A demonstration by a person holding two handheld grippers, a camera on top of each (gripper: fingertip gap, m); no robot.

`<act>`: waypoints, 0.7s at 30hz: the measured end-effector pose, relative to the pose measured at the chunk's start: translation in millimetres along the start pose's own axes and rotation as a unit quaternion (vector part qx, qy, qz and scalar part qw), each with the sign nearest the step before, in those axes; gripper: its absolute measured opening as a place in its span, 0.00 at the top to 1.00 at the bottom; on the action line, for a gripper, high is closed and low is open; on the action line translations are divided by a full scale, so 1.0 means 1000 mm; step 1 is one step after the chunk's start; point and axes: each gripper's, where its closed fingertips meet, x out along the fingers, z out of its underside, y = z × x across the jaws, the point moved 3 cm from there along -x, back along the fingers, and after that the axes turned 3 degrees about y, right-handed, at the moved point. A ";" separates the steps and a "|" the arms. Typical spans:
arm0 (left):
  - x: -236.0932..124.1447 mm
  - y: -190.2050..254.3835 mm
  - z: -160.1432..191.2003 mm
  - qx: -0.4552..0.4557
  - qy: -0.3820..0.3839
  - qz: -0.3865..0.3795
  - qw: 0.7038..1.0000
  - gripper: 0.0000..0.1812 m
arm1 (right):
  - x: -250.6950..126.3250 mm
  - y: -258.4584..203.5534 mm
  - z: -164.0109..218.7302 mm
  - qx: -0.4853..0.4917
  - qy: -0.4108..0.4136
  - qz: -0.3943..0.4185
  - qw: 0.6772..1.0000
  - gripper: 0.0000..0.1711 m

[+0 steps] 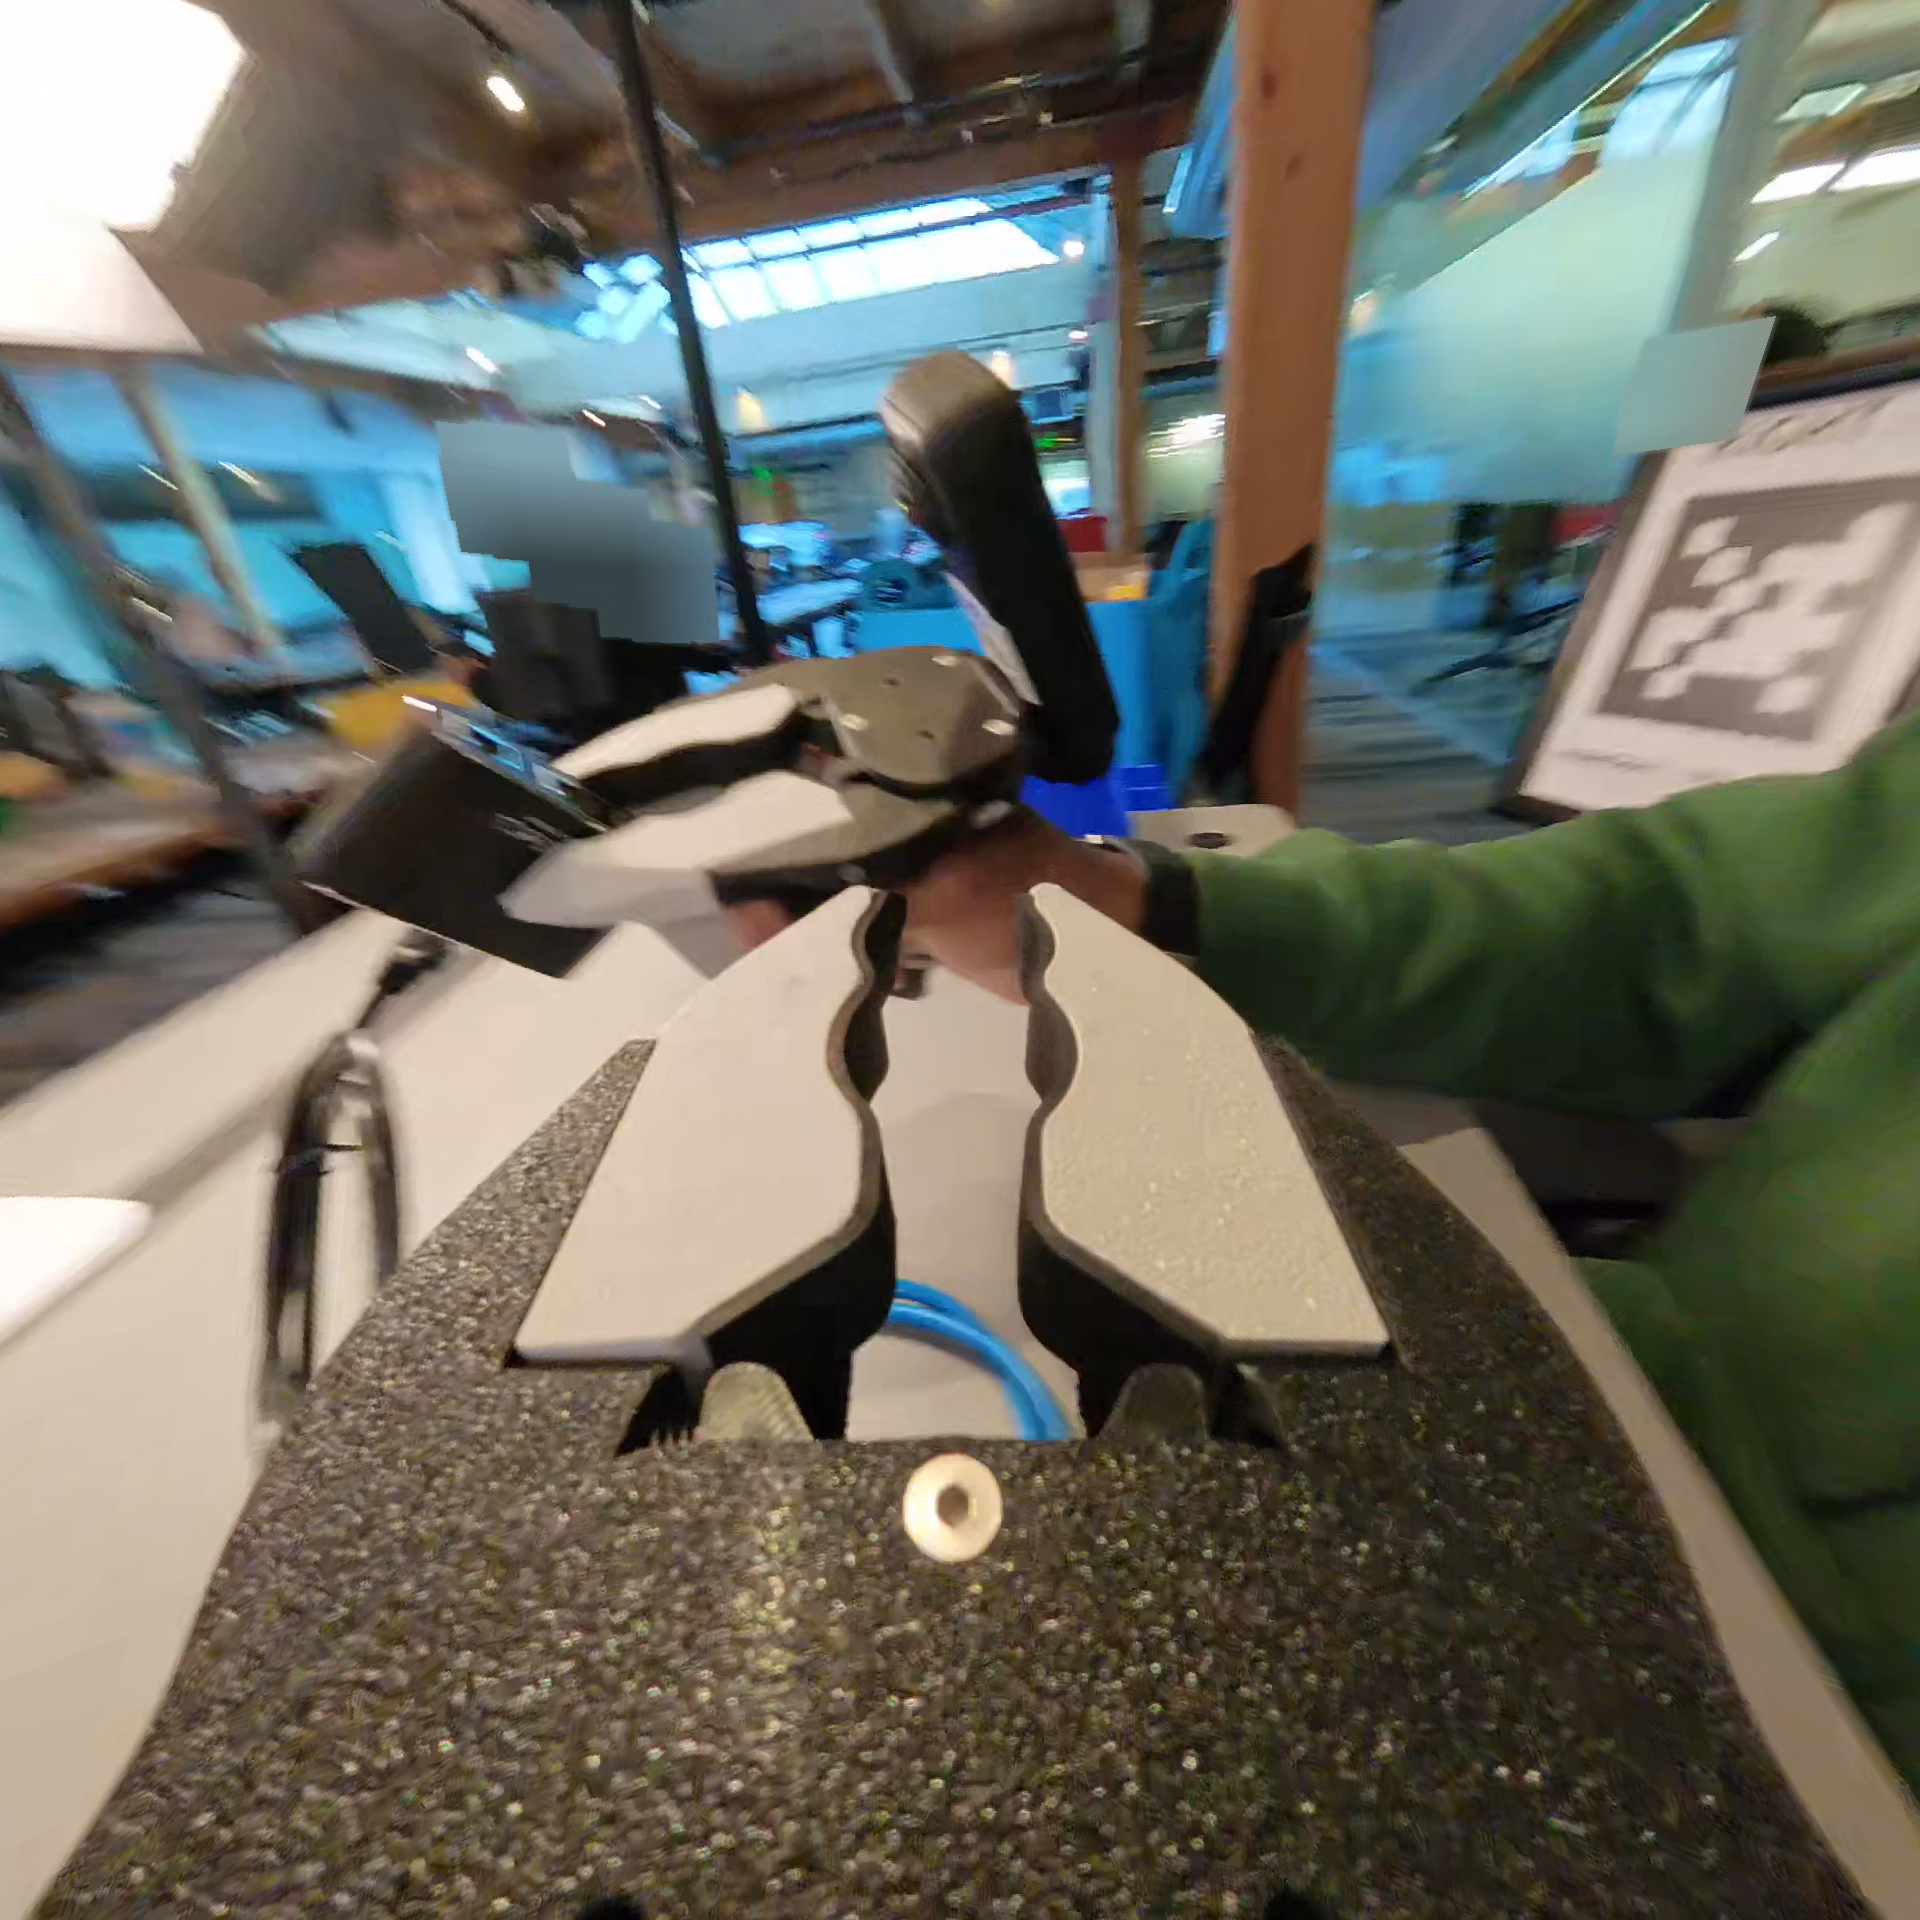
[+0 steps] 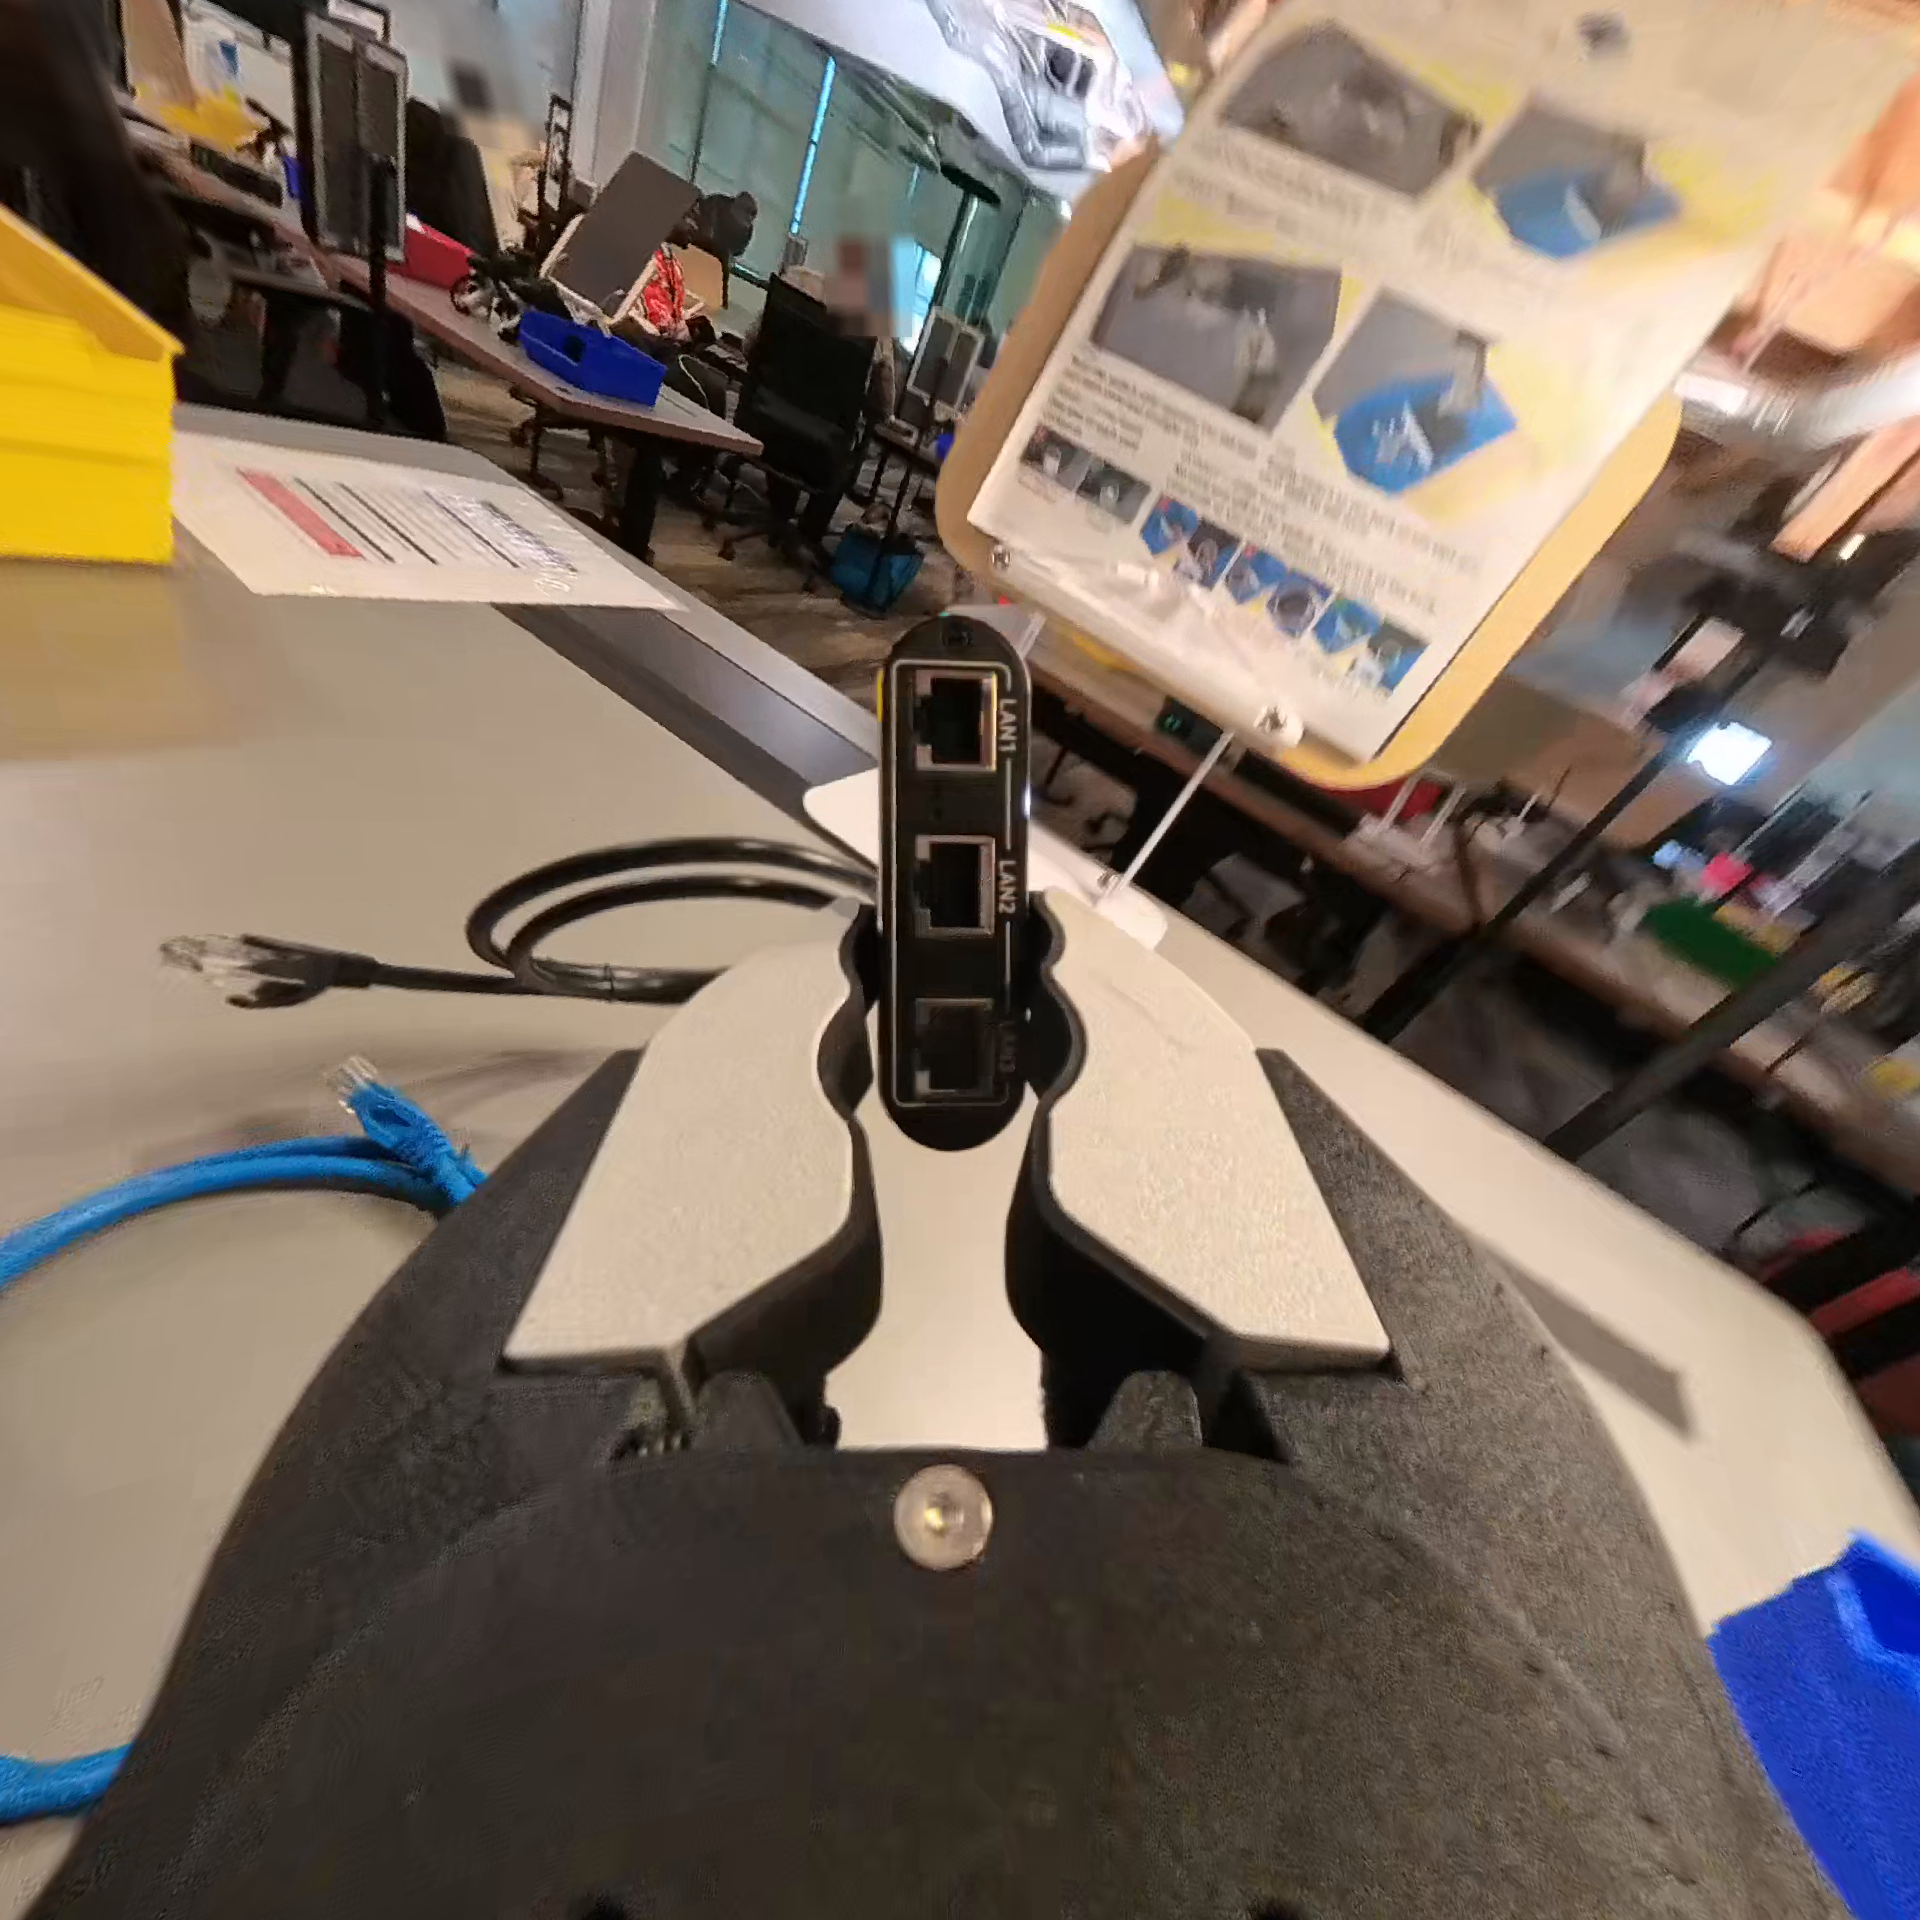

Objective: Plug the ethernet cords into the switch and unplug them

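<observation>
My right gripper (image 2: 954, 935) is shut on a black switch (image 2: 954, 790) and holds it on end above the grey table (image 2: 312, 779). Three empty ports face the camera. A black ethernet cord (image 2: 623, 914) lies coiled on the table to the left, its plug (image 2: 208, 951) loose. A blue ethernet cord (image 2: 208, 1174) lies nearer, its plug (image 2: 358, 1086) loose too. My left gripper (image 1: 951, 935) is open and empty. In its view the right gripper (image 1: 551, 821) holds the switch (image 1: 447, 831) ahead and to the left. A bit of blue cord (image 1: 977, 1340) shows under the left fingers.
Stacked yellow bins (image 2: 73, 416) and a printed sheet (image 2: 416, 530) sit at the table's far left. A clipboard with pictures (image 2: 1299, 416) stands at the back right. A blue bin (image 2: 1839, 1704) is near right. A green-sleeved arm (image 1: 1558, 935) and a marker board (image 1: 1745, 613) are right.
</observation>
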 end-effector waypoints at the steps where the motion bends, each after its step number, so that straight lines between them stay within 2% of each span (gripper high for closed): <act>1: 0.004 0.003 0.006 -0.039 -0.007 0.023 0.999 0.88 | 0.001 0.002 0.004 0.030 -0.005 -0.004 1.000 0.85; 5: 0.021 0.005 0.035 -0.182 -0.047 0.051 0.981 0.87 | 0.006 0.004 0.016 0.145 -0.025 -0.033 0.989 0.86; 9: 0.032 0.000 0.052 -0.261 -0.070 0.040 0.962 0.87 | 0.009 -0.005 0.014 0.207 -0.018 -0.063 0.976 0.85; 16: 0.026 -0.029 0.048 -0.362 0.017 -0.017 0.932 0.85 | -0.002 -0.012 -0.019 0.339 0.079 -0.126 0.929 0.85; 21: 0.019 -0.043 0.035 -0.362 0.101 -0.047 0.925 0.71 | -0.010 -0.017 -0.039 0.418 0.156 -0.169 0.879 0.85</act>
